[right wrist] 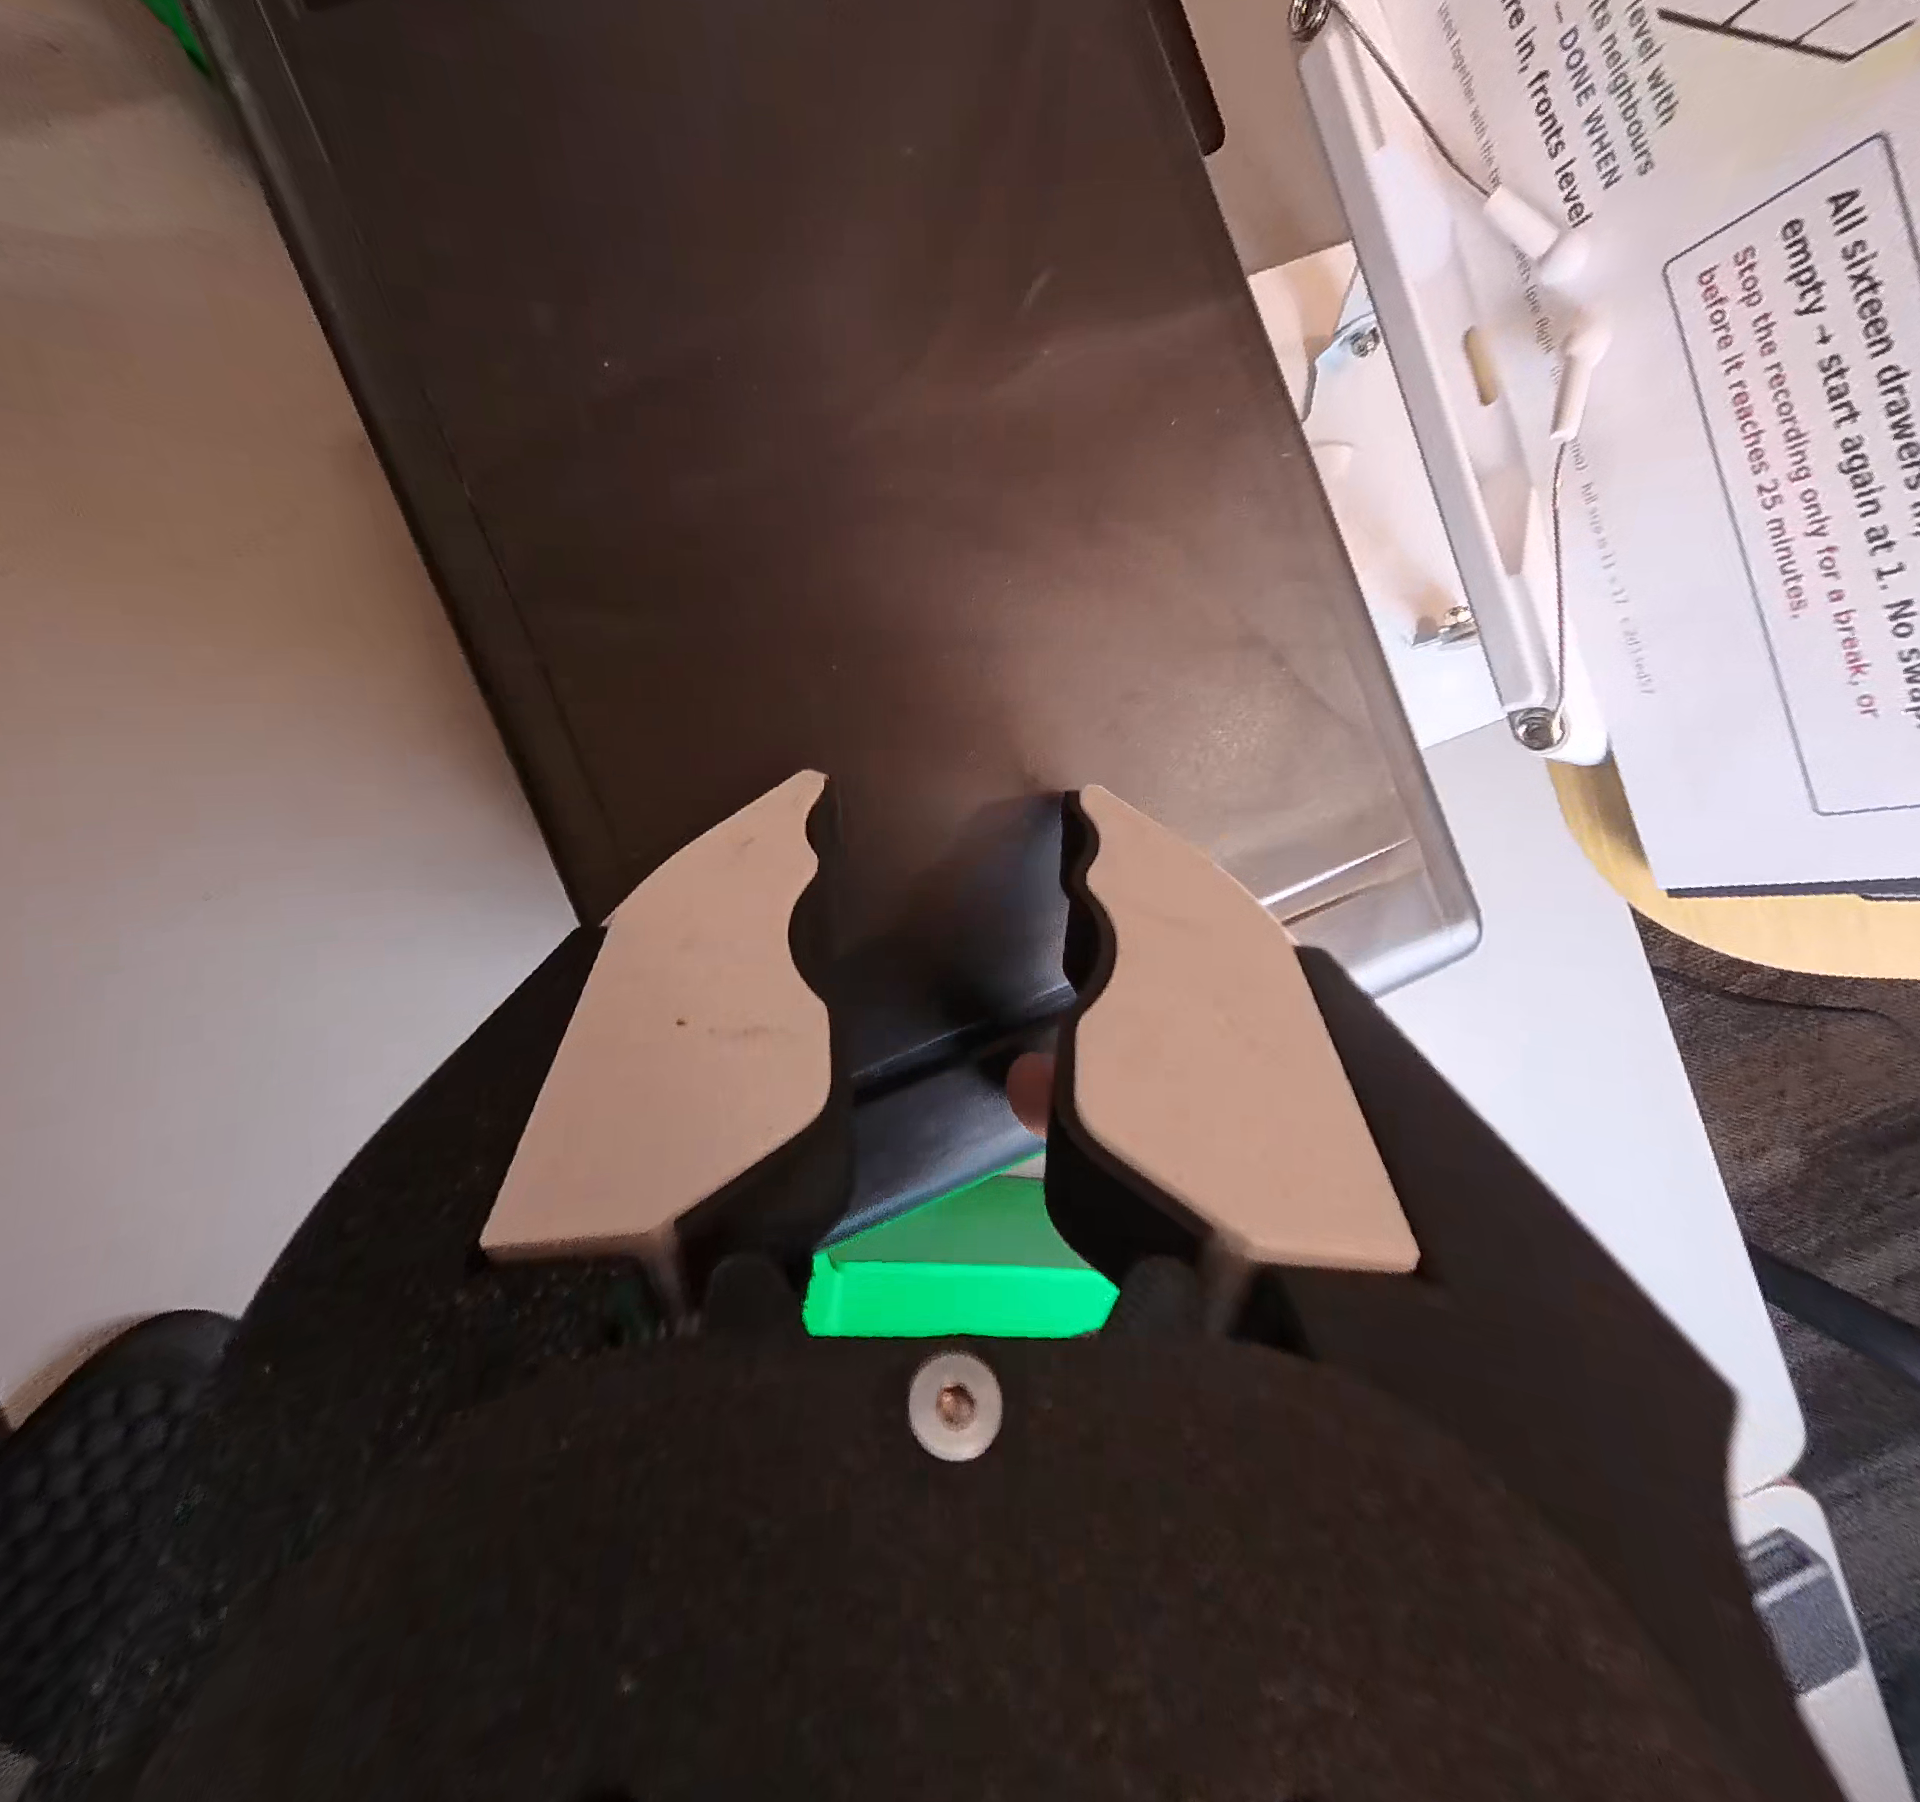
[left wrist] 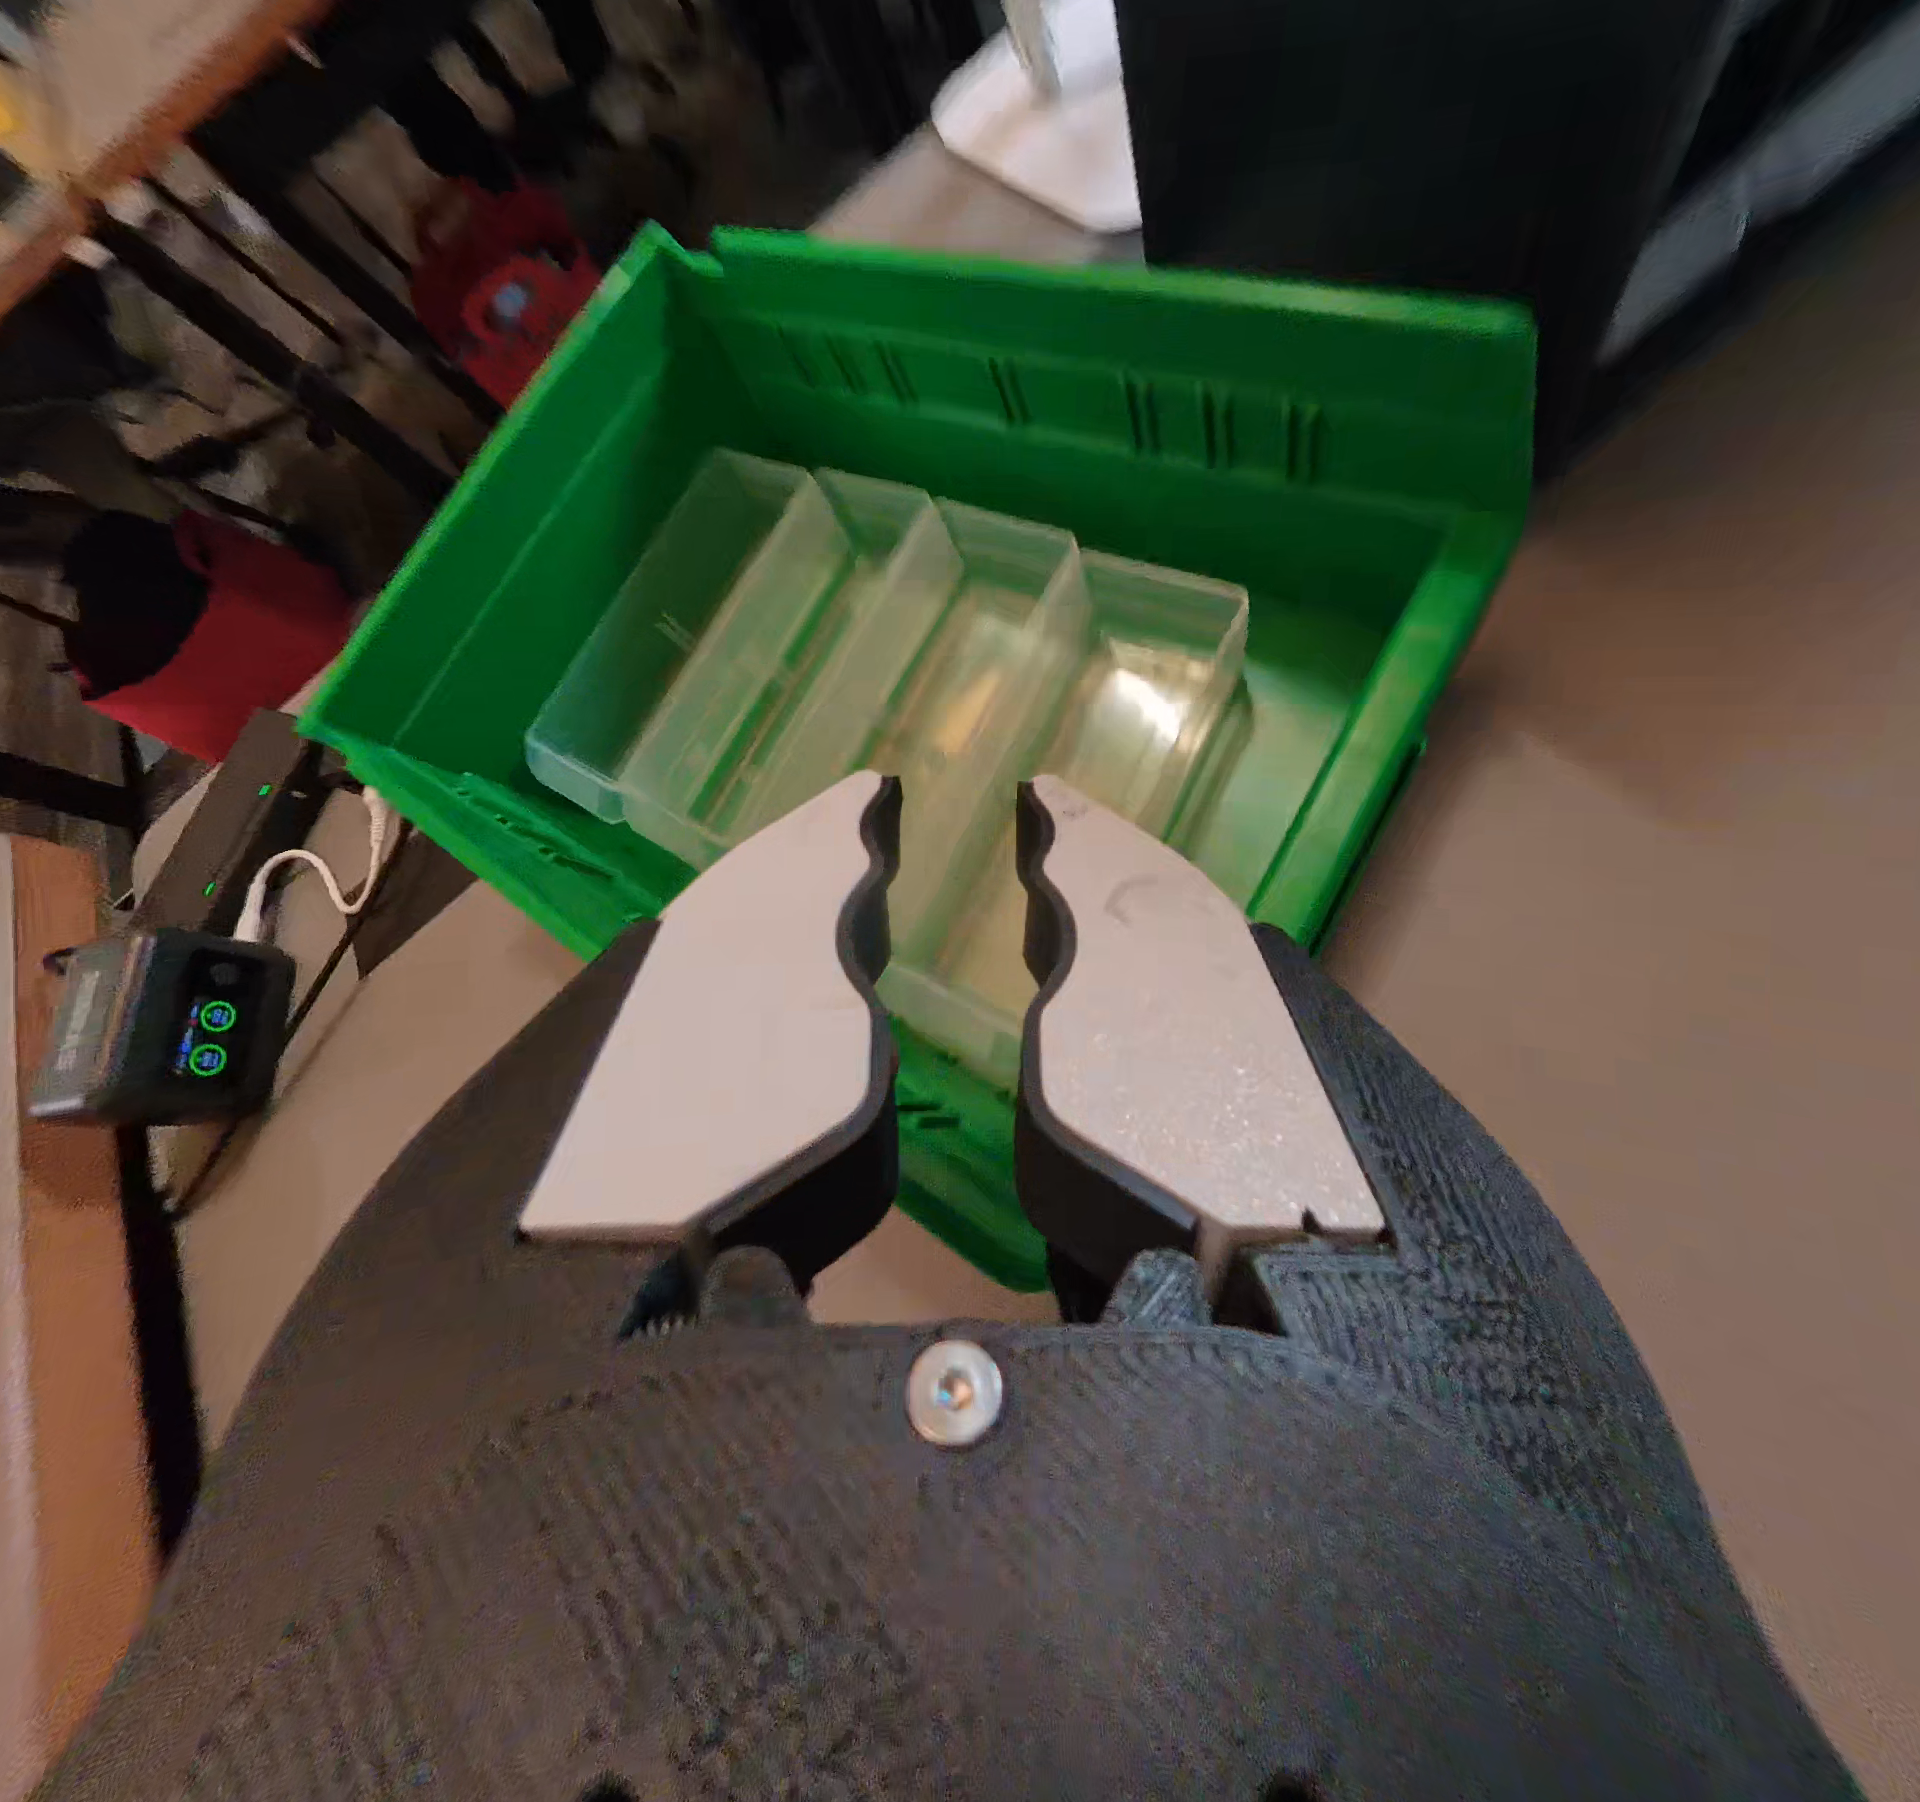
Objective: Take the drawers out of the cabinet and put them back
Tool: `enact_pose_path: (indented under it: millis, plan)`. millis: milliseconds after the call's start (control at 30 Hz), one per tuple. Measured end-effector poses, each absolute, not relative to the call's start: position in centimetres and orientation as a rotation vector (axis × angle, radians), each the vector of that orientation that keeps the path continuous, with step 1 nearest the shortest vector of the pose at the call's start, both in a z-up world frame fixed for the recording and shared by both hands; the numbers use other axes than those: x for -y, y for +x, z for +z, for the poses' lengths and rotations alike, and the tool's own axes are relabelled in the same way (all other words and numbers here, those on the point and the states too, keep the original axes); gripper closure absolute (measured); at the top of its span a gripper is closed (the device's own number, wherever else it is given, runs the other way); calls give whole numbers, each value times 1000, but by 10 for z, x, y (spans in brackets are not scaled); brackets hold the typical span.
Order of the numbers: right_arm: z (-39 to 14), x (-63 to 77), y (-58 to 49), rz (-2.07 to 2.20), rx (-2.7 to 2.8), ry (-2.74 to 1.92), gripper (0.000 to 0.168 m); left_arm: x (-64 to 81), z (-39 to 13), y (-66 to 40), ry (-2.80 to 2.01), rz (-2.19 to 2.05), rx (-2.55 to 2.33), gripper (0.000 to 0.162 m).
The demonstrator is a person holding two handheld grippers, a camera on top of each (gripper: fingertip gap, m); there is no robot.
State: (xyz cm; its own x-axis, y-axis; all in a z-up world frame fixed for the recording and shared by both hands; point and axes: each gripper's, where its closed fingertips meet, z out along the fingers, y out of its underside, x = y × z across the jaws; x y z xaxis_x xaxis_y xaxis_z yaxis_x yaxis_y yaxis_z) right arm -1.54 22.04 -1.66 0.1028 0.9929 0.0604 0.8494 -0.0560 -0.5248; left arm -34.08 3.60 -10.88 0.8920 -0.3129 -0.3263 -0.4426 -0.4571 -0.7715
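In the left wrist view a green bin (left wrist: 1382, 713) holds several clear plastic drawers (left wrist: 727, 630) that lean side by side. My left gripper (left wrist: 958, 796) hovers over the bin's near rim with its jaws a little apart. One clear drawer (left wrist: 961, 713) runs up between them, and I cannot tell whether they grip it. In the right wrist view the dark cabinet (right wrist: 810, 381) is seen from above. My right gripper (right wrist: 951, 796) is at its near edge, with its jaws closed against both sides of a translucent drawer (right wrist: 945, 983).
A black device with green lights (left wrist: 166, 1035) and a white cable lie left of the bin on the tan table (left wrist: 1662, 869). A white stand base (left wrist: 1049, 131) is behind the bin. A clipboard with printed sheets (right wrist: 1766, 402) lies right of the cabinet. A bright green piece (right wrist: 956, 1295) shows below the right jaws.
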Motion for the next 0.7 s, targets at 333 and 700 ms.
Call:
enact_pose_path:
  millis: [333,700]
  plan:
    - [-16,-220,-15,433,1766,-1949,128,-26,-162,-364,-2499,443,-1416,136]
    - [-16,-220,-15,422,1753,-1953,128,-9,-206,-372,-2797,461,-1934,124]
